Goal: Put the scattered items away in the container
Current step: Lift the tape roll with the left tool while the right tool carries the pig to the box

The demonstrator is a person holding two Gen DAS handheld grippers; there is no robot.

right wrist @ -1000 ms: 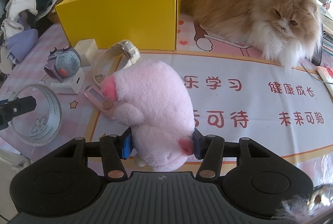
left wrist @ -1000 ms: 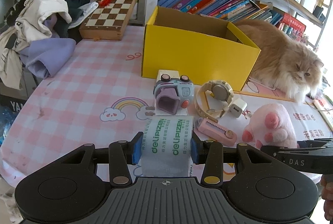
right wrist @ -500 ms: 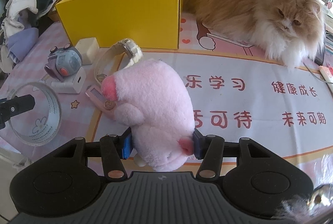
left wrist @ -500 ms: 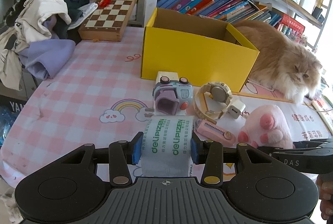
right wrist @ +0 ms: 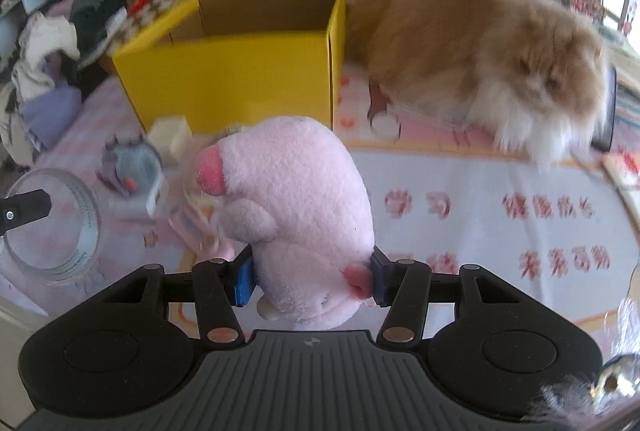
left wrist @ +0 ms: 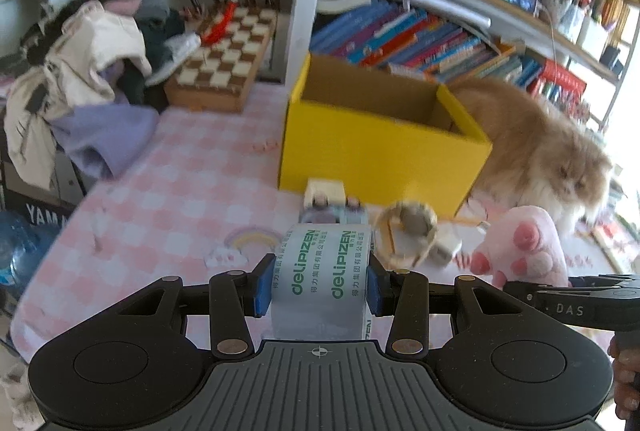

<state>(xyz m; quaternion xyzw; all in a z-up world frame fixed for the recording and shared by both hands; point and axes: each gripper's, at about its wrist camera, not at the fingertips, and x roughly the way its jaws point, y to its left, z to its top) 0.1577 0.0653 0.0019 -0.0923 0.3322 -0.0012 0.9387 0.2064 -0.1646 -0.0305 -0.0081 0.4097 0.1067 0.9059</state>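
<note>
In the left wrist view, an open yellow cardboard box [left wrist: 384,147] is seen standing on the pink checked tablecloth [left wrist: 168,191], in front of a shelf of books [left wrist: 404,39]. Its brown inside is visible only in part, and nothing can be made out in it. A roll of clear packing tape [left wrist: 326,279] with green lettering is clamped between the blue pads of the left gripper [left wrist: 318,287], the jaws being set narrow against the roll's two flat sides. Beyond the roll, a small toy camera [left wrist: 334,215], a cream block [left wrist: 325,191], a beige watch [left wrist: 412,227] and a white charger plug [left wrist: 446,247] are left lying on the cloth just before the box, all blurred. A long-haired ginger cat [left wrist: 548,155] is settled to the right of the box. A pink plush paw [left wrist: 524,251] is seen at the right, held above the table by the other tool. A chessboard [left wrist: 224,63] and a heap of clothes [left wrist: 80,87] are placed at the far left.

In the right wrist view, the same yellow box [right wrist: 240,75] is shown from its other corner; the visible part of its inside appears bare. The plush paw [right wrist: 296,211] is gripped at its lower end by the right gripper [right wrist: 312,281], whose pads are pressed into the fur at a moderate width. The tape roll [right wrist: 52,223] is seen at the left edge, pinched by a black finger. The toy camera [right wrist: 128,167] and cream block [right wrist: 172,135] are seen on the cloth before the box, and the cat [right wrist: 480,59] beside it.
</note>
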